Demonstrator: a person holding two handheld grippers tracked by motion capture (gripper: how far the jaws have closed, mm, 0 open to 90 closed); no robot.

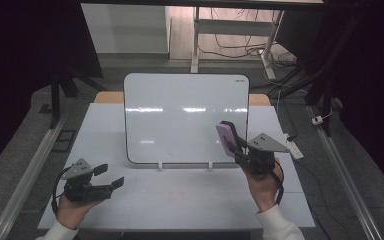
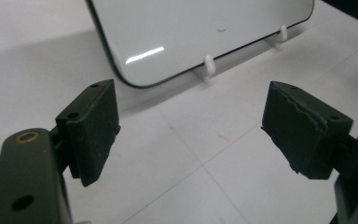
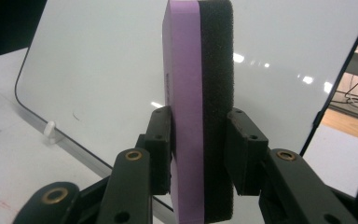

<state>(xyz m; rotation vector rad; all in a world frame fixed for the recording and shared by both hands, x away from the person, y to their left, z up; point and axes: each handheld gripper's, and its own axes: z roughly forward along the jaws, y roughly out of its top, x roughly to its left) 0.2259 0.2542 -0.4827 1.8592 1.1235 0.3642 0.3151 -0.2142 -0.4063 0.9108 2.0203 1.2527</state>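
Presently, one eraser (image 3: 199, 107), purple back with black foam face, stands upright on edge in front of the whiteboard's (image 1: 180, 115) lower right part, clamped on both flat sides by the right hand-held gripper (image 1: 235, 147). Whiteboard: propped tilted on two white clips (image 1: 160, 165) on the pale bench (image 1: 190, 200). Left hand-held gripper (image 1: 107, 176): jaws spread wide, nothing between them, low over the bench's near left part, well apart from the eraser.
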